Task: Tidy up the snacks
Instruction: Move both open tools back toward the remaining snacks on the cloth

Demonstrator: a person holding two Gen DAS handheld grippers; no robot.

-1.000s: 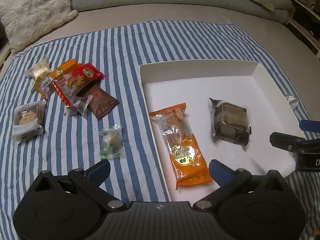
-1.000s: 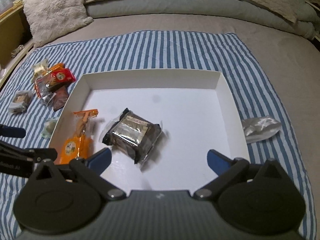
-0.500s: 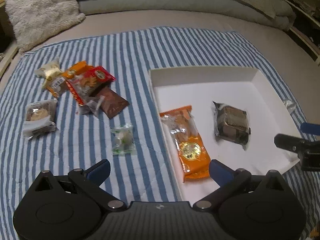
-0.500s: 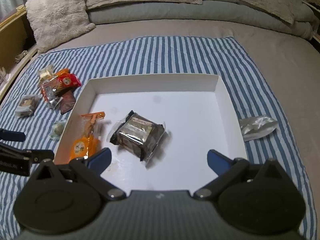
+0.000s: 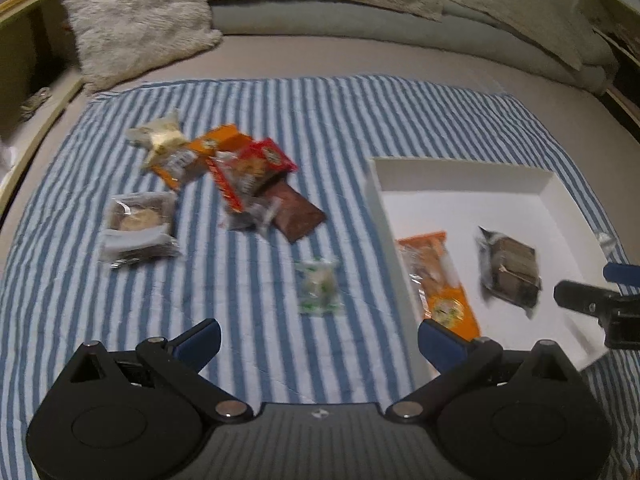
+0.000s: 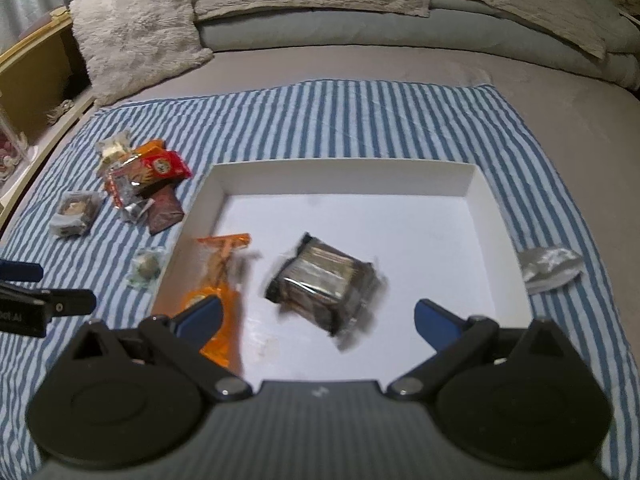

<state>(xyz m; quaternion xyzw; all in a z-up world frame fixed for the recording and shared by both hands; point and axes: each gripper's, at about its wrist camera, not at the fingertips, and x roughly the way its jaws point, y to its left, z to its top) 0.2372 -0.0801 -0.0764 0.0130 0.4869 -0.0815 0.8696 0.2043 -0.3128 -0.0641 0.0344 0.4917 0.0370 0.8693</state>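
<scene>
Striped cloth (image 5: 248, 304) bears clear-wrapped green snack (image 5: 318, 287); both grippers empty

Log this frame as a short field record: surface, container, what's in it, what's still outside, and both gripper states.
surface: blue-and-white striped cloth on a bed
container: white tray, open top
in tray: orange packet by its left wall; dark wrapped cake mid-floor
outside, left of tray: green-white candy, brown packet, red packet, clear-wrapped pastry, further wrappers in the pile
outside, right of tray: silver wrapper
left gripper: open, empty
right gripper: open, empty
</scene>
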